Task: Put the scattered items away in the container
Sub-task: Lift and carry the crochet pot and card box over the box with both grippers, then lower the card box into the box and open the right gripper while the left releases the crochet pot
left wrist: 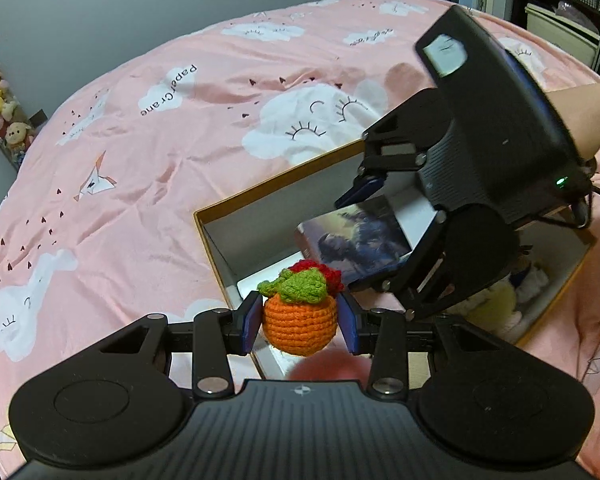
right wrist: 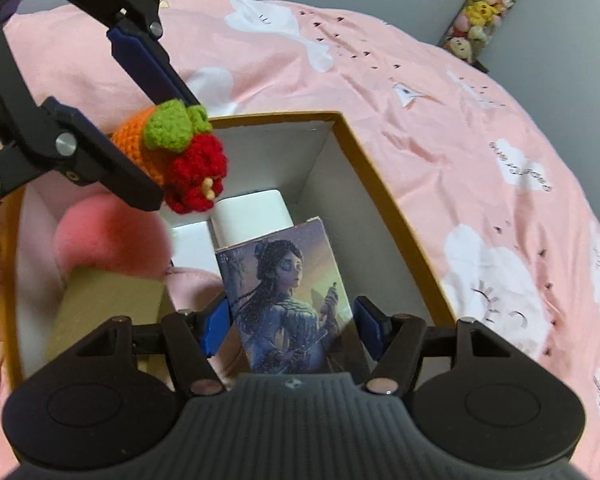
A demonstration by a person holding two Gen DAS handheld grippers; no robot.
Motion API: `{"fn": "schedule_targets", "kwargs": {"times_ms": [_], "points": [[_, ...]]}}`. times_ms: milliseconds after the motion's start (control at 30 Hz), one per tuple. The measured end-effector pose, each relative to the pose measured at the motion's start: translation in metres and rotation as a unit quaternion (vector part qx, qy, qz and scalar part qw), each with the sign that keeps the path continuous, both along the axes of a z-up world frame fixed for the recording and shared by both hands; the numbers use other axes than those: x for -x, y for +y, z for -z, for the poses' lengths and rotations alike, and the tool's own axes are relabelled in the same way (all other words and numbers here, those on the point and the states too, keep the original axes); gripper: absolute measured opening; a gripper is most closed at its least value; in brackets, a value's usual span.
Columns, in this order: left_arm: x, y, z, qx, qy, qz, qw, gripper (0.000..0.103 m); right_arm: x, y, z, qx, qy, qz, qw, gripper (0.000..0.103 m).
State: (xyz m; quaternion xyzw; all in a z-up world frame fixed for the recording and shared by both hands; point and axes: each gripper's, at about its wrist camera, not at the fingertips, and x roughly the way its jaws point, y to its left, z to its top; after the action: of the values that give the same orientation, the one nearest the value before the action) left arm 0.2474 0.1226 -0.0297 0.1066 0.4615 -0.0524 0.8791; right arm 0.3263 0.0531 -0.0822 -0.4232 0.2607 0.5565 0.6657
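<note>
An orange crochet toy (left wrist: 298,326) with a green leaf and a red flower hangs between the blue pads of my left gripper (left wrist: 300,322), which is shut on it above the near corner of the brown-rimmed cardboard box (left wrist: 208,240). My right gripper (right wrist: 293,330) is shut on a small illustrated box (right wrist: 288,288) showing a painted figure, and holds it tilted inside the open container (right wrist: 380,184). In the right wrist view the left gripper (right wrist: 176,148) reaches in from the upper left with the toy (right wrist: 188,160). From the left wrist, the right gripper (left wrist: 356,240) is seen over the container.
The container lies on a bed with a pink cloud-print sheet (left wrist: 140,160). Inside it are a white block (right wrist: 252,216), a tan carton (right wrist: 108,304) and a blurred pink fluffy ball (right wrist: 112,232). A person's forearm (left wrist: 580,120) enters from the right. Plush toys (right wrist: 484,8) fill a wall shelf.
</note>
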Motion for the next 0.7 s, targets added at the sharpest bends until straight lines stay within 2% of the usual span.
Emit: {"fn": "schedule_targets", "kwargs": {"times_ms": [267,500,700], "points": [[-0.014,0.006,0.008,-0.002,0.004,0.001,1.0,0.047,-0.006,0.027,0.013,-0.011,0.026,-0.03,0.999,0.068],[-0.019,0.007,0.013,-0.011,0.011,0.005,0.9999,0.047,-0.01,0.026,0.016,-0.034,0.05,-0.028,0.998,0.065],[-0.019,0.007,0.014,-0.019,0.013,0.01,0.9997,0.047,-0.016,0.011,0.003,-0.031,0.058,-0.01,0.998,0.073]]}}
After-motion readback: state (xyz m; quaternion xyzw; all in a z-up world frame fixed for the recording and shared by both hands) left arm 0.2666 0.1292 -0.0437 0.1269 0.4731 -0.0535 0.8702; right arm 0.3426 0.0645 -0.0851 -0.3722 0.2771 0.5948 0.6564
